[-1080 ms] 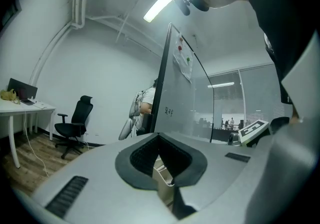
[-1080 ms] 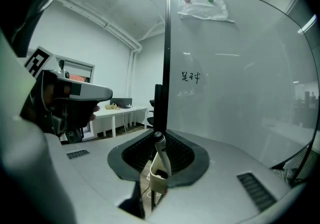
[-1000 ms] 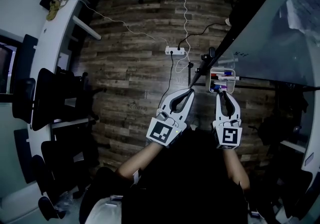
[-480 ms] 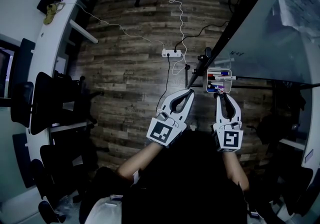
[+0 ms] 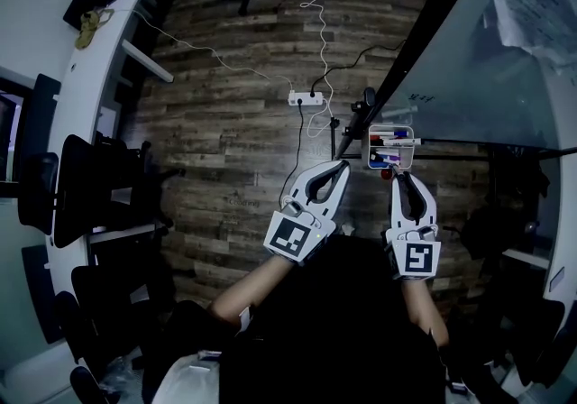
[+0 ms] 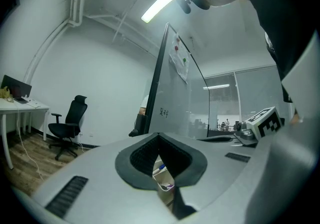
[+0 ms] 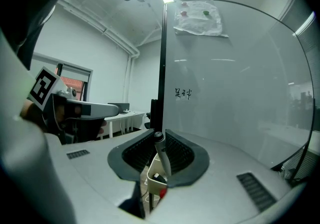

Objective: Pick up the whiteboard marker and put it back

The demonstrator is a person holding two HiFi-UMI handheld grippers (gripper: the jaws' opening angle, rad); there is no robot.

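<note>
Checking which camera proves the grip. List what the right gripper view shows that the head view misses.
Only the right gripper view: the pale barrel of the whiteboard marker, clamped between the pads of the right gripper; the head view catches just its red end.
Only the head view: the wooden floor, the power strip with its cables, and the dark chairs at left.
Both: the marker basket, the whiteboard and the left gripper.

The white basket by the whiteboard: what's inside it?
Several markers lie in the white basket, with red, blue and purple parts showing. How many there are, and the basket's bottom, cannot be made out: the markers cover it.
</note>
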